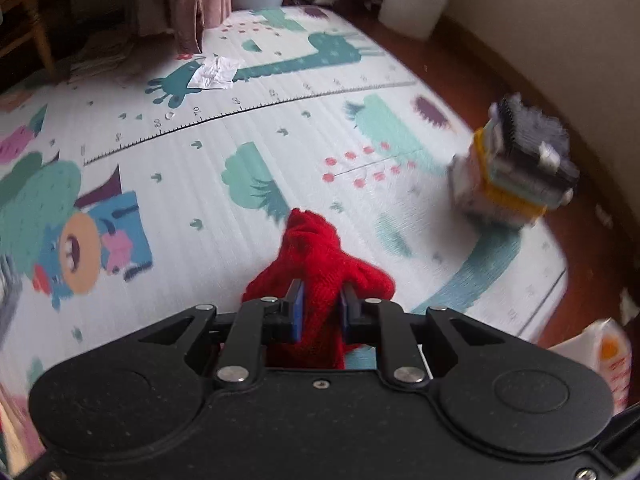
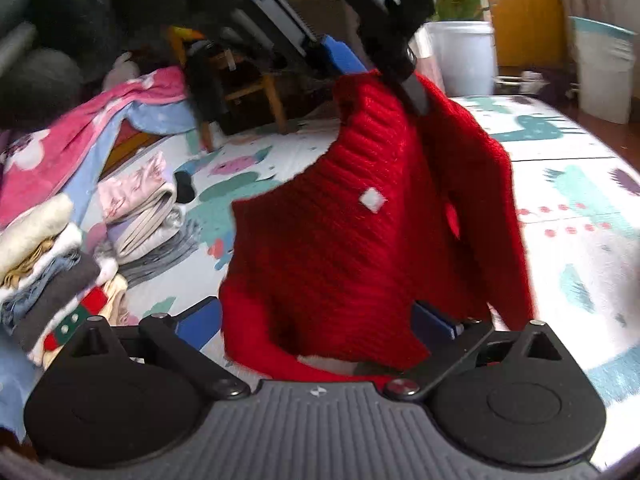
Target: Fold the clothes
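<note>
Dangling from the left gripper [image 1: 320, 308], whose jaws are clenched on a bunch of its knit, the red sweater [image 2: 360, 236] hangs above the play mat [image 1: 240, 140]. The right gripper [image 2: 316, 320] sits low, tilted downward, jaws released wide around the hem. That single narrow pinch could slip, dropping the sweater in a heap.

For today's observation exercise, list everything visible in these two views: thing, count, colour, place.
sweater: one, red, hanging above the mat
play mat: one, white with teal prints, floor
folded clothes stack: one, mixed colours, mat's right edge
folded clothes piles: several, mixed colours, mat's left side
crumpled paper: one, white, far on mat
potted plant: one, green in white pot, background
left gripper: black, shut on sweater
right gripper: black, open, sweater between fingers
</note>
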Action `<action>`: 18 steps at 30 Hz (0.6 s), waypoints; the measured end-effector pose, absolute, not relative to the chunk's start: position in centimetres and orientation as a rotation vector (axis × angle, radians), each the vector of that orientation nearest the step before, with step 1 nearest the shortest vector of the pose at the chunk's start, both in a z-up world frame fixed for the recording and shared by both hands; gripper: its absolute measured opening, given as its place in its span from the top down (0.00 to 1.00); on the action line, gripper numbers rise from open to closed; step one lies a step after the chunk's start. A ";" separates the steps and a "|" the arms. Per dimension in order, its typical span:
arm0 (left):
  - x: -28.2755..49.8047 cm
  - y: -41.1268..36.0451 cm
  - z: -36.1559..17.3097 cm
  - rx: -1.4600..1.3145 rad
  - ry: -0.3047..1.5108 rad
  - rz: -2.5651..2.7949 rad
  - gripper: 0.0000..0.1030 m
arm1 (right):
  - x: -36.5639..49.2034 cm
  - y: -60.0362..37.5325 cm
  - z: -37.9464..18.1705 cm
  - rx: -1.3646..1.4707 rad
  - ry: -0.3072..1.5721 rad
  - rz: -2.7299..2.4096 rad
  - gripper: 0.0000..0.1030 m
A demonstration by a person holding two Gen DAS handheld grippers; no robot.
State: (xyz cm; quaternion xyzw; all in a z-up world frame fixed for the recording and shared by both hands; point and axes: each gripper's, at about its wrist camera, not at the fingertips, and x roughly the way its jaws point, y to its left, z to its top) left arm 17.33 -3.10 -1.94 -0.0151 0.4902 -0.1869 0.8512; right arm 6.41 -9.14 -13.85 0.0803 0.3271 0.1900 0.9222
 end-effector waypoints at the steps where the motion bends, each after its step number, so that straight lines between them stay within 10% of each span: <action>1: 16.8 -3.1 -1.6 -0.068 1.030 -0.386 0.85 | 5.9 -9.1 -13.5 0.181 0.678 0.360 0.02; 12: 13.3 -3.1 -0.4 -0.256 1.014 -0.377 0.85 | -0.3 -6.9 -12.9 0.025 0.580 0.203 0.08; 18: 13.2 -1.4 0.1 -0.312 0.995 -0.378 0.86 | 0.4 -9.7 -13.7 0.027 0.620 0.296 0.76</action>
